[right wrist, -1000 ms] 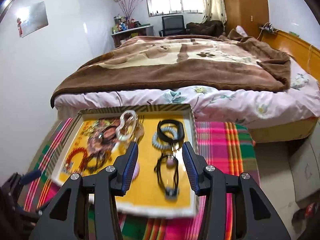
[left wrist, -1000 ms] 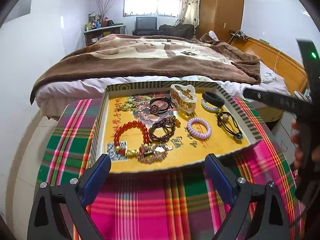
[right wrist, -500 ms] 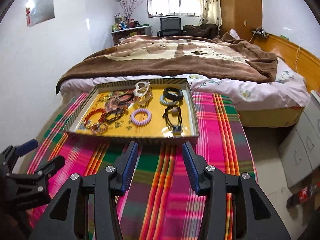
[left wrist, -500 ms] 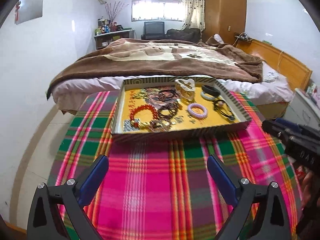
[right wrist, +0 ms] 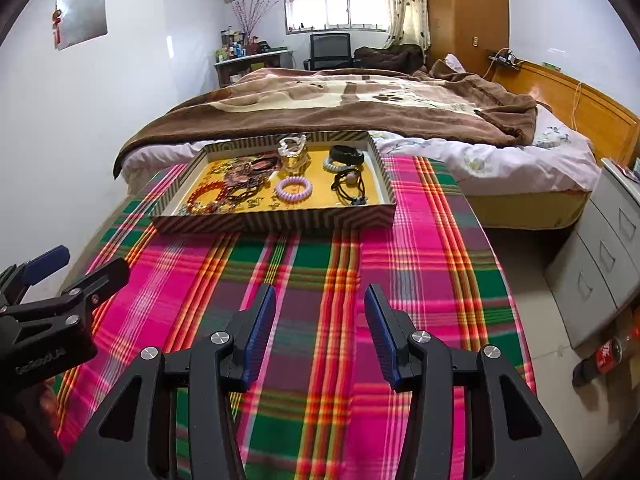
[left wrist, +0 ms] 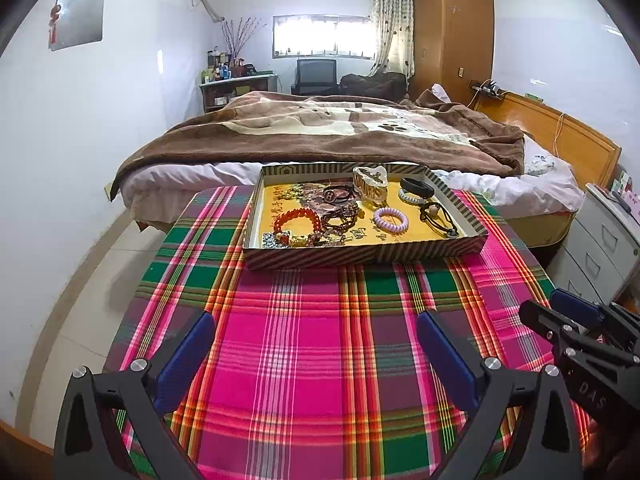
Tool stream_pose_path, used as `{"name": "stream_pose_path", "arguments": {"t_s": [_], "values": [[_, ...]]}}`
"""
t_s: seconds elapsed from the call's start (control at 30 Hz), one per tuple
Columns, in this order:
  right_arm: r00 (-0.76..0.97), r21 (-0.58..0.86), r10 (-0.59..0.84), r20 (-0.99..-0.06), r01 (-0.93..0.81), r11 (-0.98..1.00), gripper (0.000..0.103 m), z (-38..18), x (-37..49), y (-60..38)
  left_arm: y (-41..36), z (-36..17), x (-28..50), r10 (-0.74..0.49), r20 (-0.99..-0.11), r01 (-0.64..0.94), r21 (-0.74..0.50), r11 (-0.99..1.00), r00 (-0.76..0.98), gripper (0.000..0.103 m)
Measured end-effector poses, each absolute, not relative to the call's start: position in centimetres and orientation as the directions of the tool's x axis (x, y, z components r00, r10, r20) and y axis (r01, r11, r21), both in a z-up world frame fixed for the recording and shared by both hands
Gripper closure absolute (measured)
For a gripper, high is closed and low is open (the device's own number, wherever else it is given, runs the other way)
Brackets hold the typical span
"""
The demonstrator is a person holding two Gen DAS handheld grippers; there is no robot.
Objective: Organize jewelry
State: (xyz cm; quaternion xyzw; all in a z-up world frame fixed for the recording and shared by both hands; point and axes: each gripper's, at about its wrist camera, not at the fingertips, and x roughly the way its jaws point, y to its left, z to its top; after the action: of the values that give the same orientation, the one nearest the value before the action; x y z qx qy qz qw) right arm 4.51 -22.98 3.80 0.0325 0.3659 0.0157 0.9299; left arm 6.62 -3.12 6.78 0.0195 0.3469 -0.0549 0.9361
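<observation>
From my left wrist camera, the left gripper [left wrist: 314, 338] hangs over the pink, green and orange plaid tablecloth [left wrist: 320, 360], its blue-padded fingers [left wrist: 188, 352] spread wide with nothing between them. Well ahead, at the table's far edge, sits the shallow striped cardboard tray with a yellow floor [left wrist: 360, 254]. Inside it I see a red beaded bracelet [left wrist: 298, 218] at the left, a dark brown beaded bracelet [left wrist: 342, 216] just beside it, a lilac coiled hair tie [left wrist: 391, 219] right of centre, black elastic hair ties with a bead [left wrist: 438, 218] at the right, a translucent amber claw clip [left wrist: 370, 182] at the back and a black band [left wrist: 417, 187] in the back right corner. My right gripper [left wrist: 560, 312] enters at the lower right edge. Beyond the tray lies a bed with a brown blanket [left wrist: 340, 136].

From my right wrist camera, the right gripper [right wrist: 320, 322] floats above the same cloth [right wrist: 320, 264], its blue pads [right wrist: 262, 326] parted and empty. The tray [right wrist: 276, 222] stands ahead and slightly left, the lilac tie [right wrist: 294, 189] and black ties [right wrist: 350, 186] plainly in it, the red bracelet [right wrist: 208, 196] at its left. The left gripper [right wrist: 80, 268] shows at the left edge. Grey drawers [right wrist: 600, 264] stand to the right.
</observation>
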Motion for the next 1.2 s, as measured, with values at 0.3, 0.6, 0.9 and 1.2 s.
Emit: {"name": "stream_pose_path", "arguments": {"t_s": [0.3, 0.6, 0.9, 1.2], "values": [[0.735, 0.059, 0.052, -0.676, -0.016, 0.998, 0.056, 4.0, 3.4, -22.0, -3.1, 7.1, 5.4, -0.094, -0.639, 0.113, -0.011, 0.994, 0.763, 0.001], [0.737, 0.06, 0.053, -0.674, -0.017, 0.998, 0.056, 4.0, 2.9, -21.6, -2.8, 6.8, 5.1, -0.084, -0.65, 0.097, -0.017, 0.995, 0.755, 0.001], [0.741, 0.056, 0.047, -0.67, -0.013, 0.998, 0.056, 4.1, 2.7, -21.5, -2.8, 6.5, 4.9, -0.095, -0.662, 0.096, -0.034, 0.995, 0.744, 0.001], [0.742, 0.058, 0.044, -0.669, -0.007, 0.998, 0.056, 4.0, 3.0, -21.5, -3.1, 6.4, 5.0, -0.067, -0.663, 0.085, -0.005, 0.996, 0.746, 0.001]]}}
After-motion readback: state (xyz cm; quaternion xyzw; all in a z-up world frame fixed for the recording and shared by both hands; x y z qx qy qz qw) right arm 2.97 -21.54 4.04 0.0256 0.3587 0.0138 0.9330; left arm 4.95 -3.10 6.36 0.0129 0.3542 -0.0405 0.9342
